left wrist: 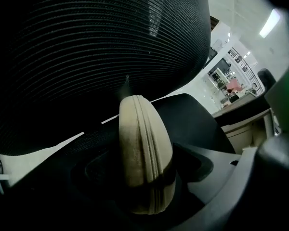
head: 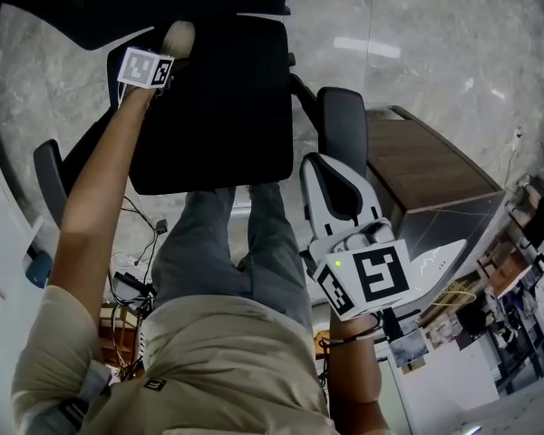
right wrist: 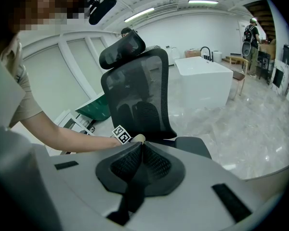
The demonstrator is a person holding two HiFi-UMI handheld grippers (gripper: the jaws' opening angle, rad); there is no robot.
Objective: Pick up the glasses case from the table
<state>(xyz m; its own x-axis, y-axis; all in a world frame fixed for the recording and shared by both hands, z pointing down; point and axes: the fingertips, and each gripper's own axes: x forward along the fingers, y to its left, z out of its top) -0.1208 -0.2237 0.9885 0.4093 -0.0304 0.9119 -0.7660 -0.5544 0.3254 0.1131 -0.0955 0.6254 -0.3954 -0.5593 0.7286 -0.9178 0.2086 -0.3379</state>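
Note:
The beige glasses case (left wrist: 142,143) stands on edge between the jaws of my left gripper (left wrist: 147,194), over the black seat (head: 218,107) of an office chair and close to its mesh backrest (left wrist: 111,42). The jaws stand wide, and the right pad sits slightly off the case's side. In the head view the case (head: 179,34) pokes out beyond the left gripper (head: 168,53) at the seat's far edge. My right gripper (head: 326,166) hangs beside the chair's armrest (head: 343,125). Its black pads meet with nothing between them (right wrist: 140,146).
A wooden cabinet (head: 426,166) stands right of the chair. Cables and a power strip (head: 131,284) lie on the marble floor by my legs. A white counter (right wrist: 204,78) and a standing person (right wrist: 250,32) are far behind the chair (right wrist: 139,90).

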